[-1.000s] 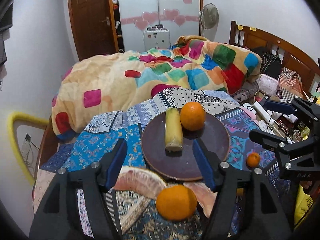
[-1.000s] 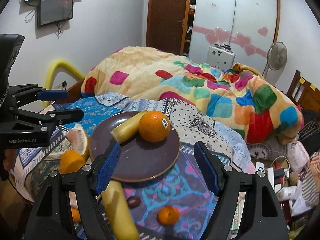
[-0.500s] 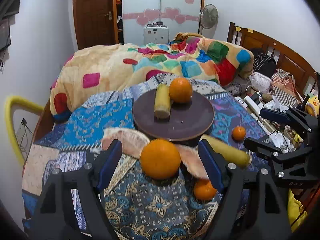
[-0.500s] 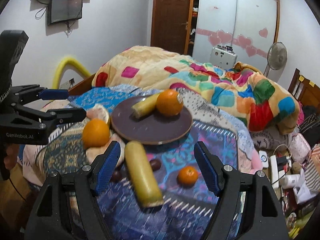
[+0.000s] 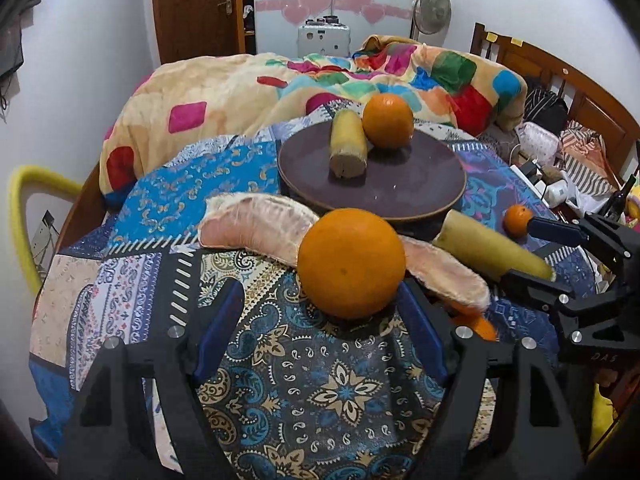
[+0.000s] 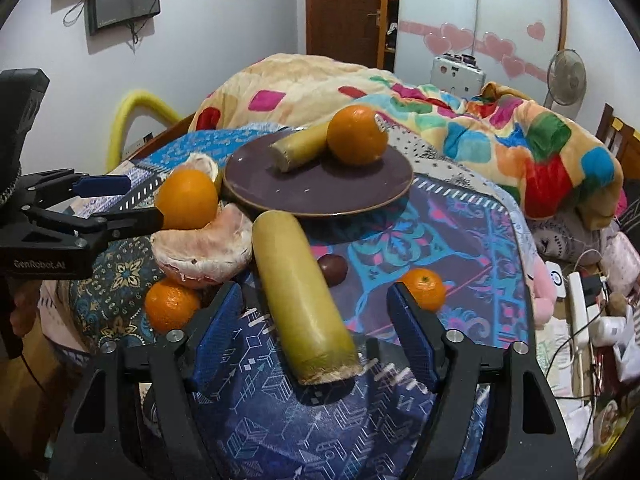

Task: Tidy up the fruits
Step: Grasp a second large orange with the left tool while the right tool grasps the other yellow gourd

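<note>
A dark round plate [image 5: 416, 184] [image 6: 352, 192] holds an orange [image 5: 387, 121] [image 6: 357, 135] and a short yellow-green stalk piece [image 5: 347, 145] [image 6: 298, 146]. In front of the plate lie a big orange [image 5: 352, 262] [image 6: 187, 199], pink pomelo pieces [image 5: 256, 222] [image 6: 202, 248] and a long yellow-green stalk [image 5: 492, 248] [image 6: 302, 296]. My left gripper [image 5: 320, 338] is open, with the big orange just ahead between its fingers. My right gripper [image 6: 314, 340] is open around the long stalk's near end. Small oranges [image 6: 425, 289] [image 6: 170, 306] and a dark plum [image 6: 333, 269] lie nearby.
The fruit sits on a patterned blue cloth [image 5: 320, 380] over a table. A bed with a colourful quilt [image 5: 240, 92] is behind. Clutter and a power strip [image 6: 576, 300] lie to the right. A yellow tube [image 5: 24, 184] stands at the left.
Both grippers have pulled back and lowered from the plate. The big orange now sits between the left fingers and the long stalk between the right fingers.
</note>
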Tool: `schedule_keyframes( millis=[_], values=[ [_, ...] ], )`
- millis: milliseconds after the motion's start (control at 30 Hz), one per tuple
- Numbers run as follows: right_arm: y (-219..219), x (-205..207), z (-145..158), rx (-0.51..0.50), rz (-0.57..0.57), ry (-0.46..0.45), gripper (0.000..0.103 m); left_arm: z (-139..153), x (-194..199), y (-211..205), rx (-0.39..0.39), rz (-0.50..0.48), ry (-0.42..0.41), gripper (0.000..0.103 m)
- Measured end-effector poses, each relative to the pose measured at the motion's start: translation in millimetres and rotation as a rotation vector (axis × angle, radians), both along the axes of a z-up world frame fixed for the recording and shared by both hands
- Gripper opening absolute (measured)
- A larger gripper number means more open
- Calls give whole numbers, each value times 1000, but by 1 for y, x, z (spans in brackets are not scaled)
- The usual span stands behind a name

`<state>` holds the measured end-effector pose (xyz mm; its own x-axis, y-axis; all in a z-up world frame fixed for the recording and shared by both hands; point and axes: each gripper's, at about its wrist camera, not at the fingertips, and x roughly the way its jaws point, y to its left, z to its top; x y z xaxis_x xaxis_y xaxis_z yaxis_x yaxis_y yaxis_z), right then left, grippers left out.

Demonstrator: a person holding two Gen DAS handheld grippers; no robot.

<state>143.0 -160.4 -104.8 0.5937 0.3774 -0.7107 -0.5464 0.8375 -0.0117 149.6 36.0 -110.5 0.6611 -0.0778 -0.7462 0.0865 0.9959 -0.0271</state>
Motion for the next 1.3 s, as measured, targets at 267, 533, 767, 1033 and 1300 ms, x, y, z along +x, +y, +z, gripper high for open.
schedule_keyframes(
  millis=[267,533,767,1033,1300],
  values=[
    [9,7,-12,-2,39,40,41,-6,9,-2,-57,-5,6,78],
    [-4,-7,-10,-19,36,37,37,-5,16,-8,-61,-21,-1,76],
    [-2,1,-6,9,49,67,37,-14,19,-14,-54,-38,10,64],
    [8,12,-14,3,41,72,37,-14,18,-10,-65,-51,10,63],
    [5,10,-7,31,28,72,36,-12,15,-6,-91,-25,22,62]
  ],
)
